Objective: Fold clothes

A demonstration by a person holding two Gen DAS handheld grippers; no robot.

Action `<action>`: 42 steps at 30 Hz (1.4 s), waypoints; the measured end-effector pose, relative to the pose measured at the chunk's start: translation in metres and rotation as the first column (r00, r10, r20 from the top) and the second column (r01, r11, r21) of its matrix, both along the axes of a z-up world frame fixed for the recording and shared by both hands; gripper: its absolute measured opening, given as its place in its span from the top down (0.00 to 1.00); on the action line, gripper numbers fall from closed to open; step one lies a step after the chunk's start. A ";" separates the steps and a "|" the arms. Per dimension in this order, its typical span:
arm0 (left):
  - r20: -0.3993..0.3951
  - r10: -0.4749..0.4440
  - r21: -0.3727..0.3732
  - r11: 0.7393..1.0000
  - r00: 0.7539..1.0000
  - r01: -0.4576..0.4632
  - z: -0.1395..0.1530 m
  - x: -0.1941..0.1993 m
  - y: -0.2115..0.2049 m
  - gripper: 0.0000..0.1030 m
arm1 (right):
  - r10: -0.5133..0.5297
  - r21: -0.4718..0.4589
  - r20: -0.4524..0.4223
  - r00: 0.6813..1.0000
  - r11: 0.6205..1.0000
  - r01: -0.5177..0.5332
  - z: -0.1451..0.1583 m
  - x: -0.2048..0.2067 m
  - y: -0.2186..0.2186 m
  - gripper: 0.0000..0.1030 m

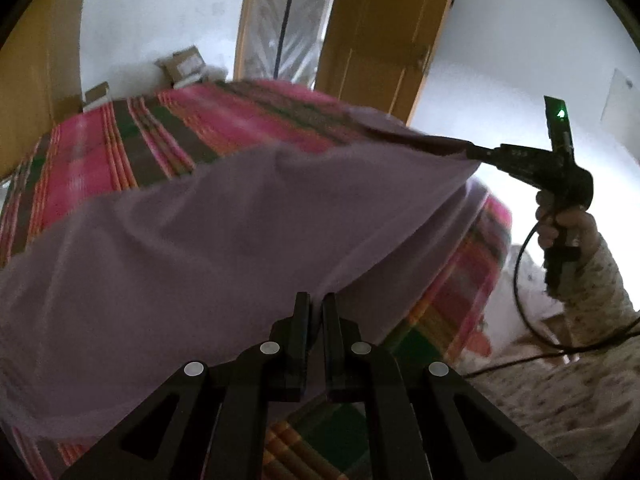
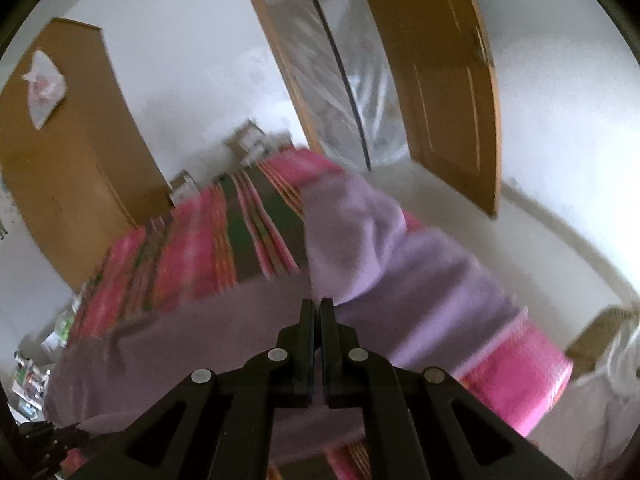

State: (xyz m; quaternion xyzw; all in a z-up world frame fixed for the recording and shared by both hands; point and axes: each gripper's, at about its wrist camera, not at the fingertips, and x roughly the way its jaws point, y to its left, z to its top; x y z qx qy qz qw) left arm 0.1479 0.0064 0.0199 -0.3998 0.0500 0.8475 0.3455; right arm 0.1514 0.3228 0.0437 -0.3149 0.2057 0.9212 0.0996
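lilac garment (image 1: 224, 232) pinched in both grippers

Bed (image 1: 120, 152) — pink striped cover, lilac cloth (image 1: 220, 240) partly lifted

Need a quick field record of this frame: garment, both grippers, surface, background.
garment: lilac cloth, lifted and stretched between both grippers above the bed
left gripper: shut on the cloth's near edge
right gripper: shut on the cloth; also seen in the left view, held by a hand
surface: pink striped bedspread
background: wooden door, white wall, boxes
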 end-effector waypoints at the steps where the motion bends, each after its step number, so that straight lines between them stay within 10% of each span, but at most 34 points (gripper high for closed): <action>1: 0.006 -0.002 -0.003 1.000 1.000 0.002 -0.002 0.001 0.000 0.94 | -0.006 -0.010 0.015 1.000 1.000 0.006 -0.007 0.002 0.002 0.98; 28: 0.041 -0.045 -0.051 0.998 0.998 0.047 -0.019 0.018 0.005 0.93 | 0.001 -0.001 0.066 0.998 1.000 -0.001 -0.046 0.022 0.010 0.96; 42: 0.026 -0.096 0.070 0.993 0.995 0.094 0.005 0.009 0.009 0.93 | 0.022 0.144 0.007 1.000 0.989 -0.022 -0.012 0.030 -0.016 0.91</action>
